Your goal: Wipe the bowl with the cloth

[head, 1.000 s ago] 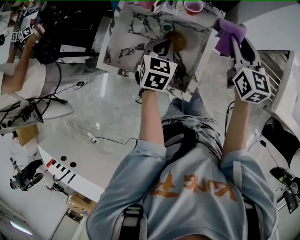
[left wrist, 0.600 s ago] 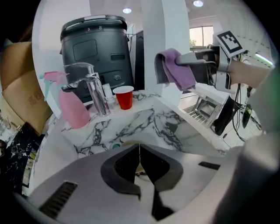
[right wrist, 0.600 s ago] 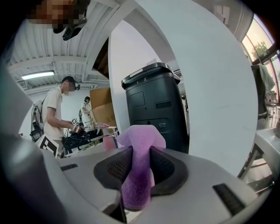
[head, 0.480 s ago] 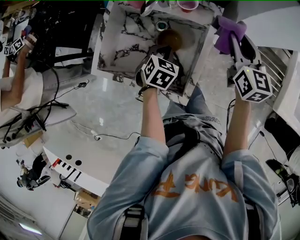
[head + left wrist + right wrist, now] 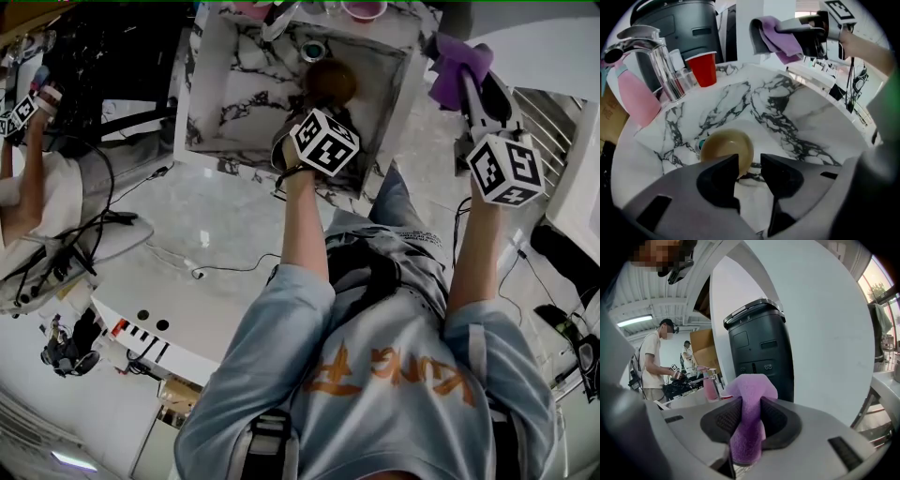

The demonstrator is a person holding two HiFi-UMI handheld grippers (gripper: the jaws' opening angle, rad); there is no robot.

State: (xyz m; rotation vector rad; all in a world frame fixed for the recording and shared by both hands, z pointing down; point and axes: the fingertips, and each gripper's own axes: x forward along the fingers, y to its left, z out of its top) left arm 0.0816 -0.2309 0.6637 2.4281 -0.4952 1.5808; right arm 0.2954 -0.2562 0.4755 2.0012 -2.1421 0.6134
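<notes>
A tan bowl [image 5: 330, 82] lies on the floor of the marble sink [image 5: 202, 84]. My left gripper [image 5: 314, 111] hovers over the sink just short of it. In the left gripper view the jaws [image 5: 750, 161] are opening, with nothing between the pads; the bowl [image 5: 726, 146] lies just beyond the tips, partly behind the left jaw. My right gripper [image 5: 461, 73] is raised beyond the sink's right side, shut on a purple cloth [image 5: 455, 58]. The cloth [image 5: 752, 390] is pinched between the pads and bulges above them. The left gripper view shows the cloth [image 5: 773, 37] hanging high.
A chrome faucet [image 5: 656, 51], a red cup [image 5: 704, 68] and a pink bottle [image 5: 635, 93] stand along the sink's [image 5: 797, 117] far rim. A black bin [image 5: 759, 348] stands behind. Two people [image 5: 651, 362] work at a bench off to the left. Cables lie on the floor.
The sink and bowl have slid left and up in the head view. My left gripper stays close to the bowl. The right gripper still holds the cloth up.
</notes>
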